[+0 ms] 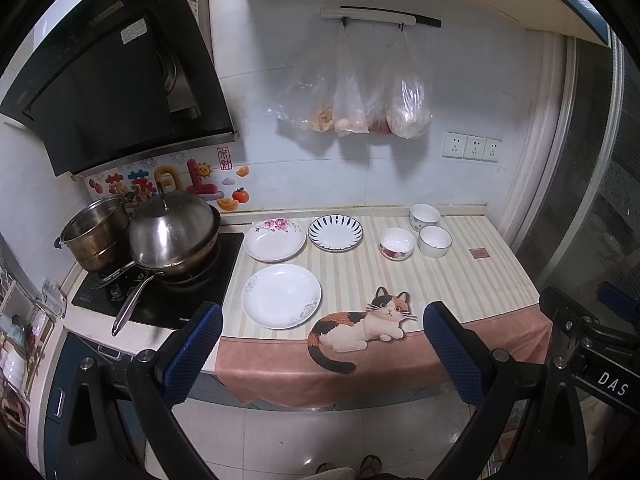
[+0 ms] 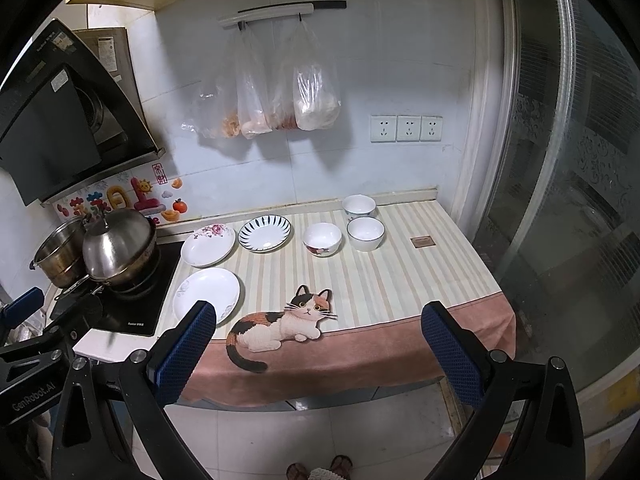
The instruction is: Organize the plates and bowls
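You hold both grippers back from the counter, above the floor tiles. Your left gripper (image 1: 322, 340) has its blue-padded fingers spread wide, holding nothing. Your right gripper (image 2: 318, 340) is likewise wide apart and empty.

Ahead lies a striped cloth (image 1: 460, 280) with a cat picture (image 1: 360, 324) at its near edge. Three plates sit toward its left side: a plain white plate (image 1: 281, 295) nearest you, a flowered plate (image 1: 274, 239) behind it, and a blue-striped plate (image 1: 337, 233) just beside that one. To the right, apart from the plates, three bowls cluster together: a flowered bowl (image 1: 397, 243), a dark-rimmed white bowl (image 1: 435, 241), and a third bowl (image 1: 424, 215) behind them near the wall.

Left of the plates, the stove (image 1: 160, 300) holds a lidded pan (image 1: 174, 236) with its long handle pointing toward you, and a steel pot (image 1: 96, 236) behind. Plastic bags (image 1: 360, 96) hang on the wall above the plates. A glass door (image 2: 568, 200) stands to the right of the counter.
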The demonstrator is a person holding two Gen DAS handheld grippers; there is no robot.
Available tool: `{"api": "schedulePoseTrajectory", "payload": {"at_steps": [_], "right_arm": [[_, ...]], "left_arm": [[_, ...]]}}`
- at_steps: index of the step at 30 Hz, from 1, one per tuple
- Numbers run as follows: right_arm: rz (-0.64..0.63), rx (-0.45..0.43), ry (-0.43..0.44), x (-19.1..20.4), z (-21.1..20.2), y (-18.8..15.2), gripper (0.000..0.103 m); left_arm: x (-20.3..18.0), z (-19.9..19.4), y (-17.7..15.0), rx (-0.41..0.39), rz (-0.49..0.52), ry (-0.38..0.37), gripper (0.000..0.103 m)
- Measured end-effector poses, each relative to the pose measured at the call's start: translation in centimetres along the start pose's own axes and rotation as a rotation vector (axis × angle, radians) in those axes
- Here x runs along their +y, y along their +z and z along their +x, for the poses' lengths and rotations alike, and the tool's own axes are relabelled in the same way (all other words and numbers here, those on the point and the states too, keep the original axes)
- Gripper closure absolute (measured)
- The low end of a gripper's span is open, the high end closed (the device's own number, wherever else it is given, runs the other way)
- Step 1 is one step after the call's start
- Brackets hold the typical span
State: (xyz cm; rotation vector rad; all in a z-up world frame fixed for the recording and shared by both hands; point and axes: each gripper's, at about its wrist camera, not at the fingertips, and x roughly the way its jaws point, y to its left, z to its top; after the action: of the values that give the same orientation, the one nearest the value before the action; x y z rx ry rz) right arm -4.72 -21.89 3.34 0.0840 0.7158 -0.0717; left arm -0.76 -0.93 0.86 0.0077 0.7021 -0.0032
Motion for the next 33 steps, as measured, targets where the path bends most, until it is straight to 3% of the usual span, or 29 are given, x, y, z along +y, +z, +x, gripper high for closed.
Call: {"api": "schedulePoseTrajectory", "payload": {"at_steps": [33], "right_arm": [[0.011, -0.004, 0.016, -1.1, -0.9, 0.2, 0.0]], "left_arm": [[-0.3, -1.0, -0.3, -0.006, 0.008, 0.003, 0.0]]}}
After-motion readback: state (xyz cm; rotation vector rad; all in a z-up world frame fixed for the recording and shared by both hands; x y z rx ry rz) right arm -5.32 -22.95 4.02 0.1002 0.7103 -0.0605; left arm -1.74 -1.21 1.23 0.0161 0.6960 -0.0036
